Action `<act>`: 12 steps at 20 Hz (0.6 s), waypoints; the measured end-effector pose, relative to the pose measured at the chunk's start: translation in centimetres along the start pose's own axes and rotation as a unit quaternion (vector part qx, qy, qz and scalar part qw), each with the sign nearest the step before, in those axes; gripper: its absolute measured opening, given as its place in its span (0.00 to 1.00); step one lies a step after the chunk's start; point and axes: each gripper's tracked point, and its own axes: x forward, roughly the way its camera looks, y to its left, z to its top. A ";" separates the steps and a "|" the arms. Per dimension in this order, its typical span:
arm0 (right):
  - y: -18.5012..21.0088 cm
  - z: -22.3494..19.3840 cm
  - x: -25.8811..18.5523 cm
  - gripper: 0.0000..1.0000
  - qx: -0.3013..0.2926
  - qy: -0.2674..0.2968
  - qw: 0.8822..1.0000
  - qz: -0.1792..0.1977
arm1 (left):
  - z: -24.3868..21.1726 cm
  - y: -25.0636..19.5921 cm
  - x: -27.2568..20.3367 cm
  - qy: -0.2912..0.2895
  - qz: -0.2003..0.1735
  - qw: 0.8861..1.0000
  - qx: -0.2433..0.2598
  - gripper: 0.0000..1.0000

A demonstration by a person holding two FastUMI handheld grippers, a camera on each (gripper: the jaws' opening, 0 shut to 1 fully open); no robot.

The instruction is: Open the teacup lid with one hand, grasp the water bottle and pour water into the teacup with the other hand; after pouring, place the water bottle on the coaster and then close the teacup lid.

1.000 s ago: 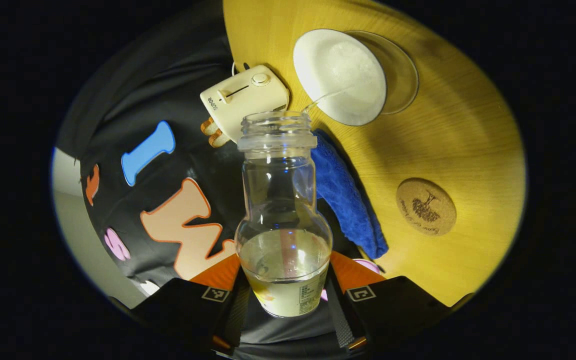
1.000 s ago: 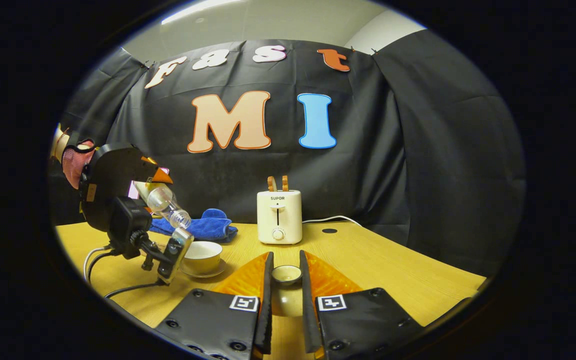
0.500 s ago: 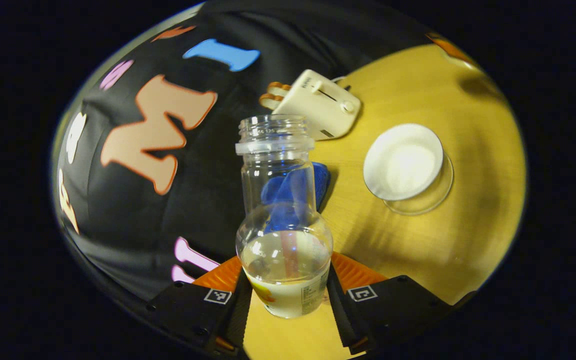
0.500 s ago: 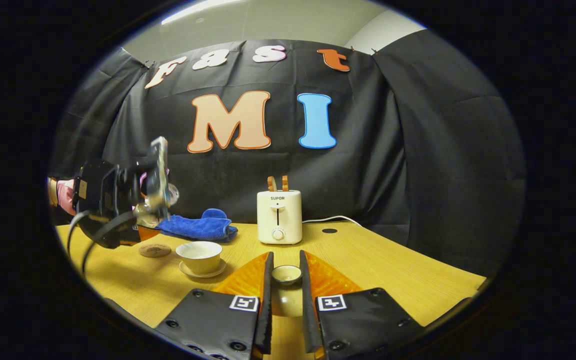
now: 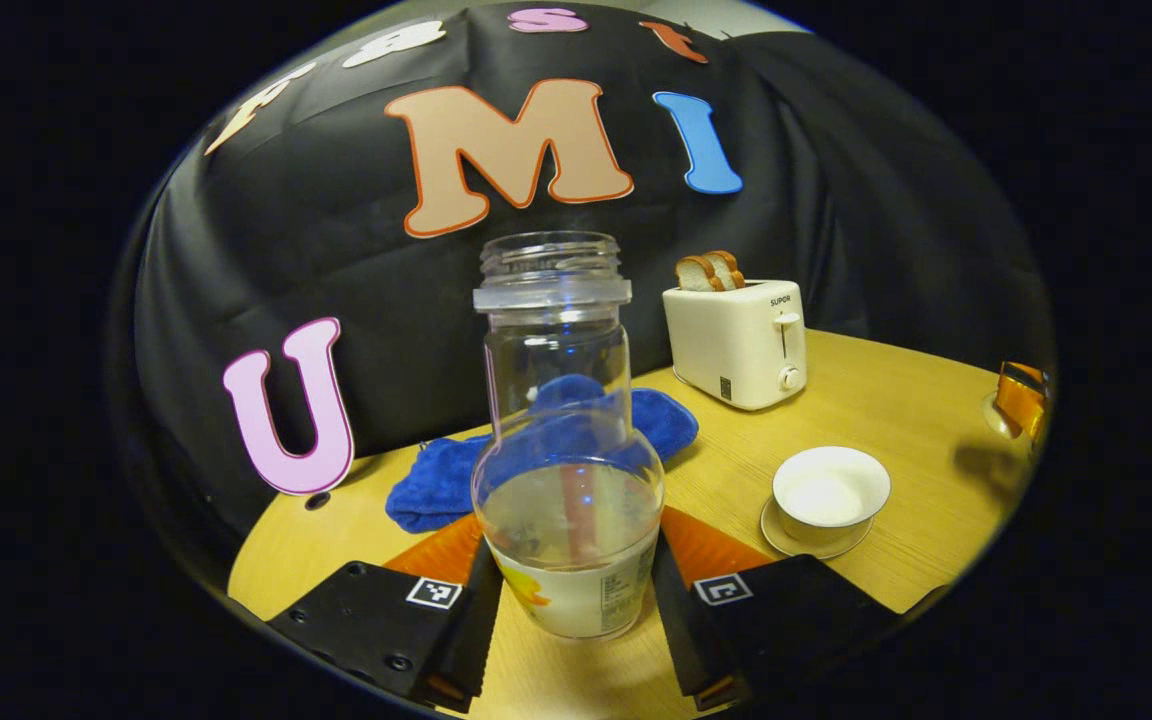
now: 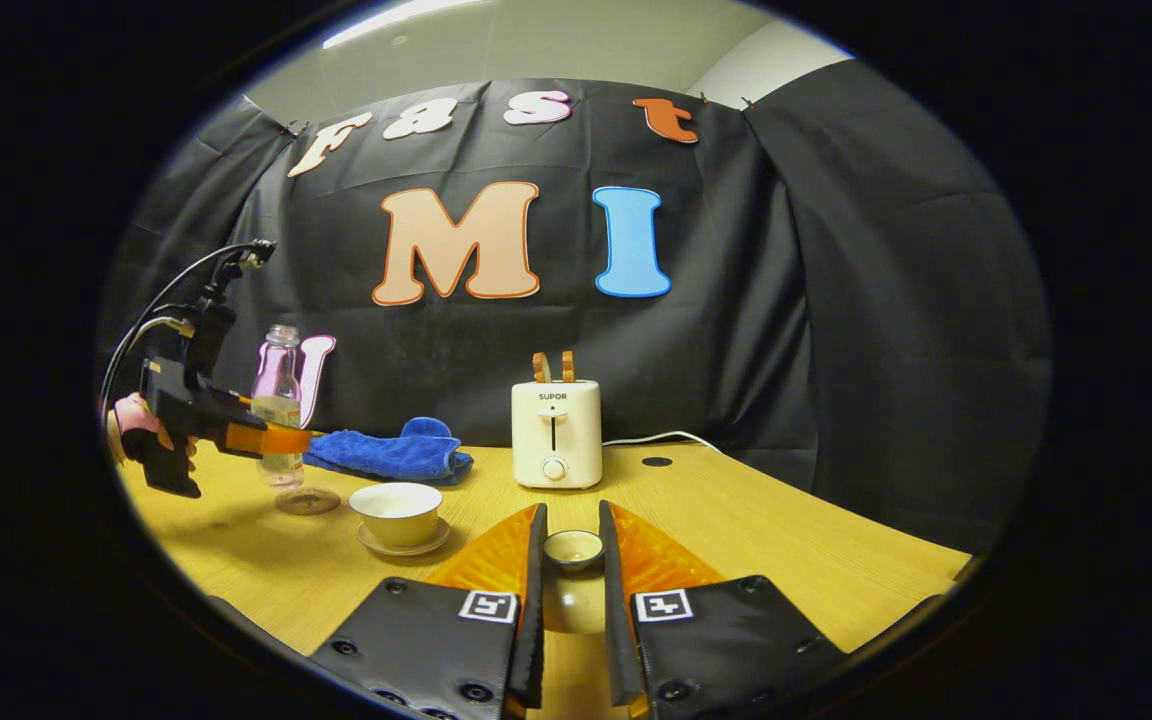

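The left gripper (image 5: 568, 600) pinches the bottle (image 5: 566, 480) low on its bulb, upright and uncapped, about a third full. In the right gripper view the bottle hangs just above the coaster (image 6: 307, 501), beside the cup (image 6: 397, 513) on its saucer. The right gripper (image 6: 570, 570) is pressed onto the lid (image 6: 573, 548), held off the table (image 6: 736, 520).

The bottle looks light, thin-walled and slick (water will slosh), so the low hold suits it; set it down gently. The lid seems small, hard and chip-prone; keep hold at its knob.
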 end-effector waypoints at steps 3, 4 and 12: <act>-0.1 0.0 0.0 0.29 0.000 0.000 1.000 -0.002 | -1.2 0.7 0.5 -0.002 0.006 0.999 -0.033 0.69; -0.1 0.0 0.1 0.29 0.000 0.000 1.000 -0.002 | -1.1 0.9 0.9 -0.009 0.009 0.999 -0.042 0.69; -0.1 0.0 0.0 0.29 0.000 0.000 1.000 -0.002 | -2.0 1.9 2.1 -0.017 0.010 0.997 -0.072 0.69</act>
